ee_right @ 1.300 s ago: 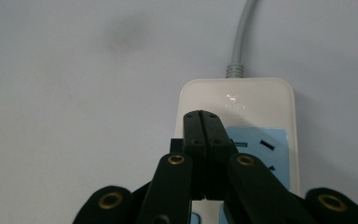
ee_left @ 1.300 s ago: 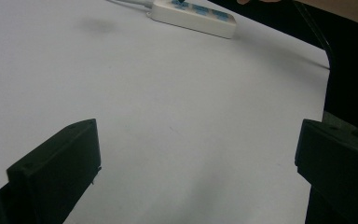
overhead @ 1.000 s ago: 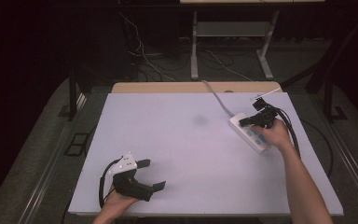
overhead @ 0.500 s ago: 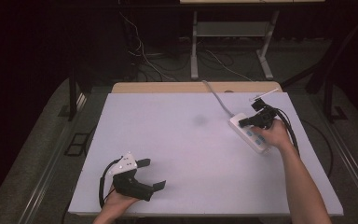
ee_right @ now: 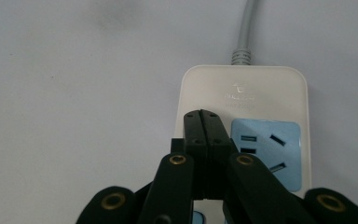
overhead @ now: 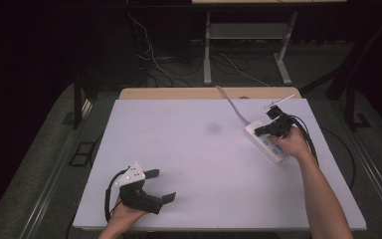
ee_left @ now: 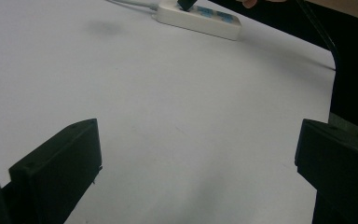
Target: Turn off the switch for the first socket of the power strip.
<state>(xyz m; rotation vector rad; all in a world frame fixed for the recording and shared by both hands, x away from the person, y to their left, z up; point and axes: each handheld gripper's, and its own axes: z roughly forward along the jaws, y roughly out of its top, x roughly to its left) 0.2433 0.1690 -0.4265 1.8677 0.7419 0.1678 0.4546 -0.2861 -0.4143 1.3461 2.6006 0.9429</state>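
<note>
One white table [overhead: 219, 164] carries everything, and on it lies one white power strip [overhead: 264, 142], near the right edge and toward the far right corner. Its long axis runs diagonally, from the far-left end, where one grey cord [overhead: 231, 104] leaves it toward the far edge, down to the near-right end. Several blue socket panels [ee_right: 265, 149] face up along its top; how many I cannot tell. Two grippers are in use. The right gripper [overhead: 259, 131] hovers over the strip's cord end with jaws pressed together, holding nothing. The left gripper [overhead: 161, 185] rests at the near left corner, jaws spread wide and empty.
</note>
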